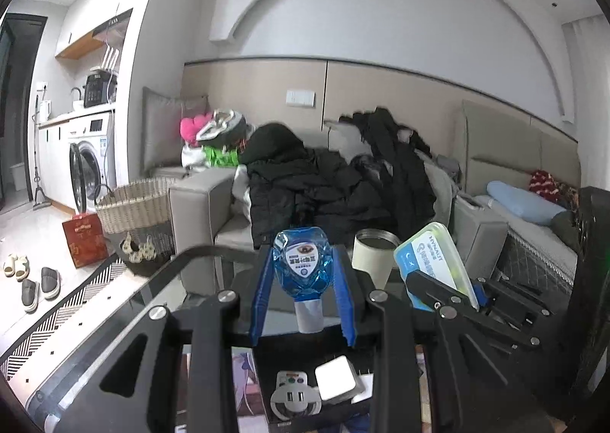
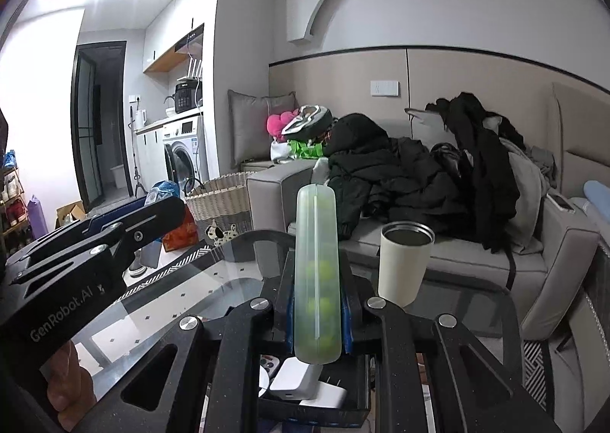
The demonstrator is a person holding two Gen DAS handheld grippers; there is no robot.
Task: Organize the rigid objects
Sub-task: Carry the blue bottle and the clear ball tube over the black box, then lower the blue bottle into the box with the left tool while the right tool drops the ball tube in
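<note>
My left gripper (image 1: 302, 255) is shut on a blue eye-drop bottle (image 1: 305, 273), held upside down with its white cap pointing down. My right gripper (image 2: 318, 307) is shut on a translucent green case (image 2: 316, 273) that stands edge-on; yellow-green pieces show inside it. In the left wrist view the case (image 1: 434, 265) shows its labelled face at the right. Both grippers hover over a black tray (image 2: 316, 414) holding white chargers (image 2: 293, 376), under the glass table top (image 2: 171, 303). From the right wrist view the left gripper (image 2: 167, 204) sits to the left.
A cream tumbler (image 2: 404, 261) with an open top stands on the glass table just right of the case. Behind the table is a grey sofa (image 2: 438, 265) piled with black coats. A wicker basket (image 1: 133, 208) and slippers (image 1: 38, 284) are on the floor at left.
</note>
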